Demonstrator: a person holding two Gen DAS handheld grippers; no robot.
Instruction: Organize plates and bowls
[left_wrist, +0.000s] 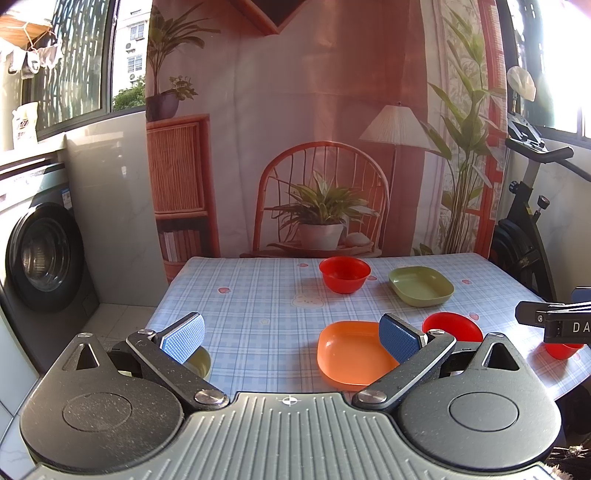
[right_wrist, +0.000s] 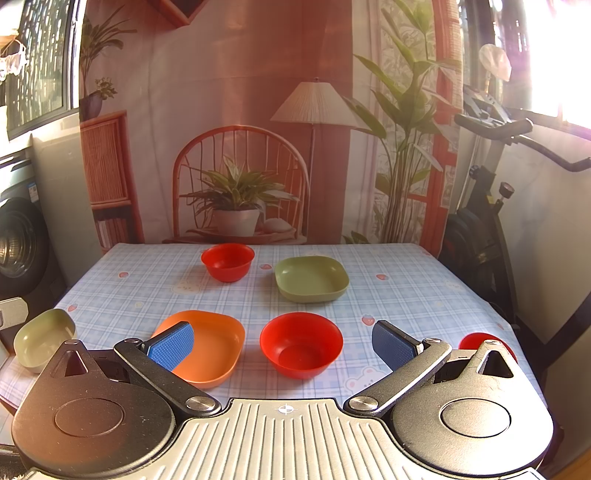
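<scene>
- Hovering at the desk's (right_wrist: 406, 280) near edge, both grippers, left gripper (left_wrist: 293, 338) and right gripper (right_wrist: 282, 345), with fingers spread wide, gripping nothing.
- Lying scattered and unstacked: orange plate (right_wrist: 207, 347), near red bowl (right_wrist: 301, 345), far red bowl (right_wrist: 228, 261), far green plate (right_wrist: 312, 278), green dish (right_wrist: 42, 339) at near left, third red bowl (right_wrist: 476, 341) at near right.
- Judging sorting as not yet begun; all stacking remaining.

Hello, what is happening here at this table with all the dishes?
A person holds two grippers above a checked tablecloth, and both the left gripper and right gripper are open and empty. Nothing is stacked yet: red bowls, an orange plate and green plates lie apart. Sorting seems not yet begun.
</scene>
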